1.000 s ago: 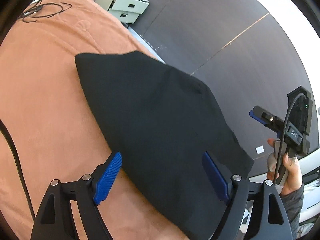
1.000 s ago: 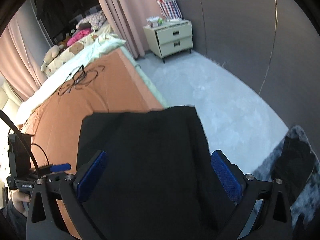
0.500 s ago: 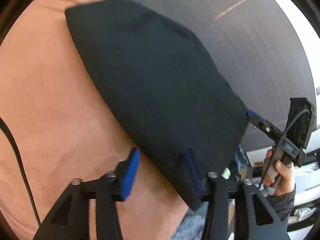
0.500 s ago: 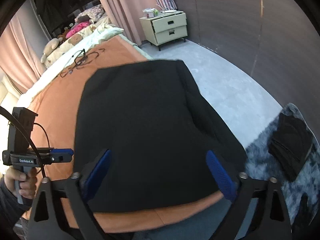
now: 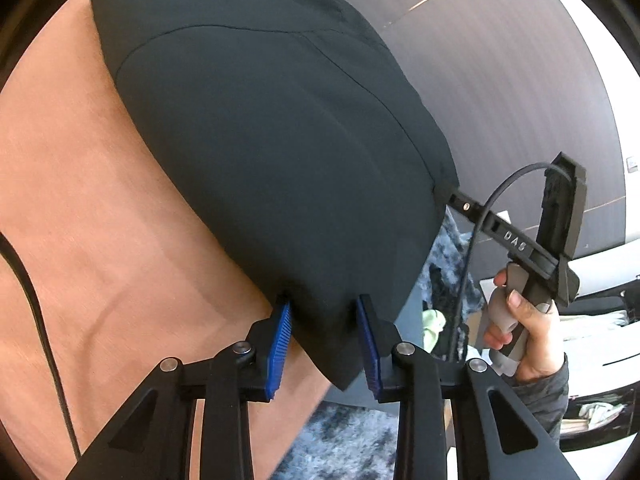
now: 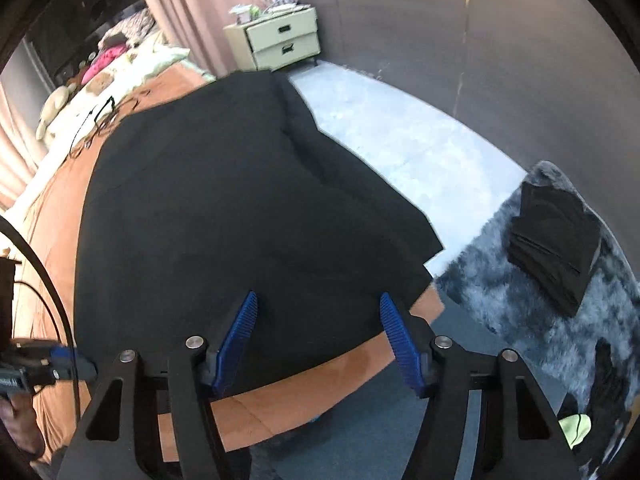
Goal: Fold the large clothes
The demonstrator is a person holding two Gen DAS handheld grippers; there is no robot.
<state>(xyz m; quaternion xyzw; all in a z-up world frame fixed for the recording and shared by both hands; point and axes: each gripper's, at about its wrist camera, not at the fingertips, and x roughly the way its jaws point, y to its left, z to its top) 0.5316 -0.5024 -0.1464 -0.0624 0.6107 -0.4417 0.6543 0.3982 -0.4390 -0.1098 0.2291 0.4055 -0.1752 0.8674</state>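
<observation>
Lying on bed (image 6: 304,396): black garment (image 6: 240,208).

One black garment (image 6: 224,208) is lying on one bed (image 5: 80,220); two hand-held grippers, left (image 5: 324,344) and right (image 6: 318,340), are showing; one nightstand (image 6: 280,40) is standing.

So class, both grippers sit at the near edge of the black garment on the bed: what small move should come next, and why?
Probably finish closing both. The left gripper and right gripper have just been closing, with the garment edge between their pads, but gaps show beside the cloth. A firm pinch comes before lifting the edge to fold.
</observation>
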